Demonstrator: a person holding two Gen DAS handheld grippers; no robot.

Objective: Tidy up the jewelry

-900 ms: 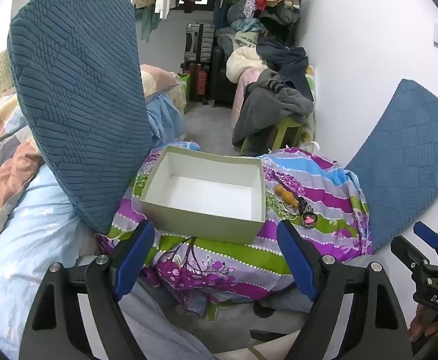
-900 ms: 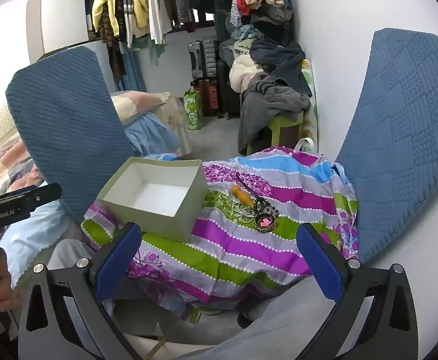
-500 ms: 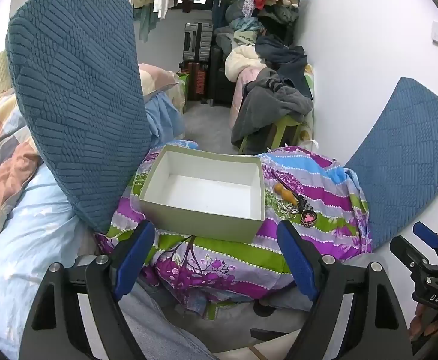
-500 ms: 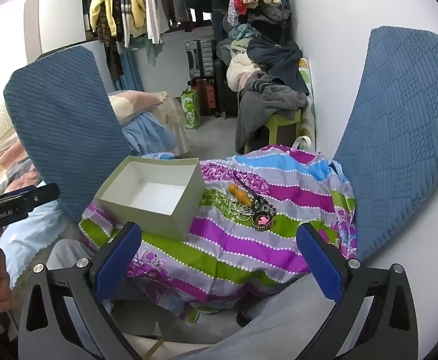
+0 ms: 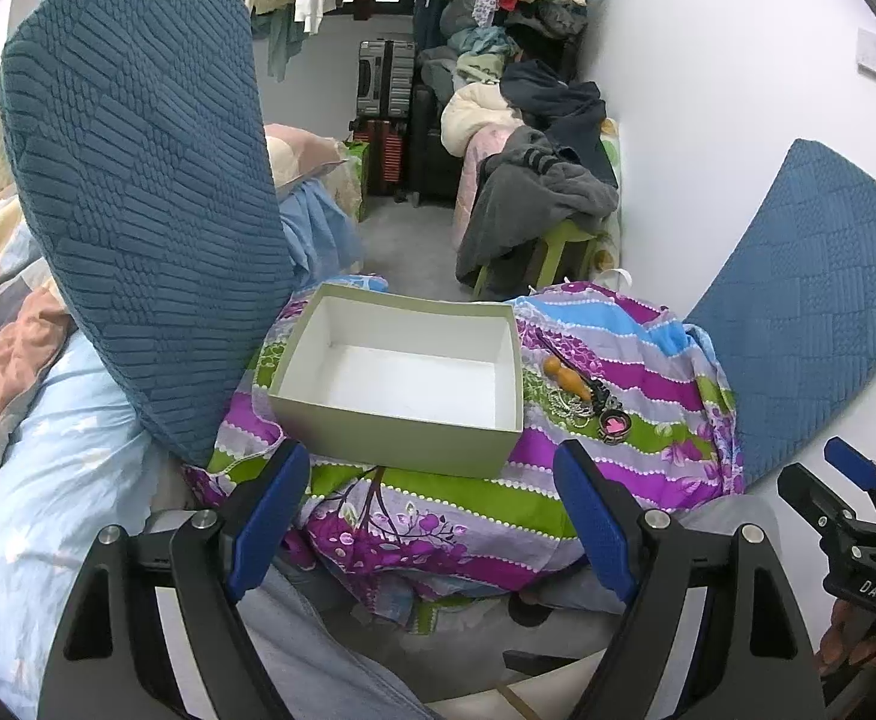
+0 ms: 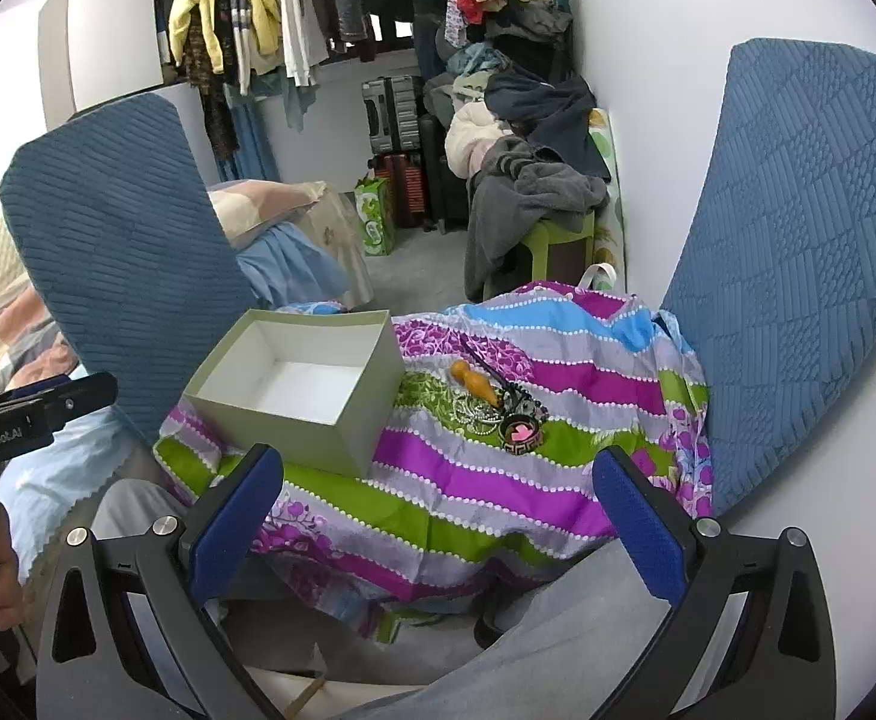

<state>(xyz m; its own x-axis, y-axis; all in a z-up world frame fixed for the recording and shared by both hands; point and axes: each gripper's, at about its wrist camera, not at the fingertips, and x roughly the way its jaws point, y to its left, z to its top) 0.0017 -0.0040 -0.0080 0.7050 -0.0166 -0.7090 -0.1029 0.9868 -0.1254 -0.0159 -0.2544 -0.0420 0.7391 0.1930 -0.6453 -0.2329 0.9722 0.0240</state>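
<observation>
Both views have crept slightly closer to the jewelry (image 6: pixel 492 405) beside the empty box (image 5: pixel 402 384). Left tongs (image 5: pixel 432 516) and right tongs (image 6: pixel 438 528) gape wide, holding nothing. Chains tangle around an orange piece and a pink-centred pendant.

A matt cardboard box (image 5: pixel 399 378), pale green outside and plain white inside, sits on a smooth printed cotton sheet (image 5: pixel 648 372). Beside it lie a polished wooden piece (image 6: pixel 474 383), shiny metal rings (image 6: pixel 477 411) and a glossy enamelled pendant (image 6: pixel 521 433). Thick quilted blue cloth covers the cushions (image 5: pixel 138 198). Each gripper (image 6: pixel 438 522) pairs matt black plastic with textured blue pads (image 6: pixel 639 531) and bright metal screws.
</observation>
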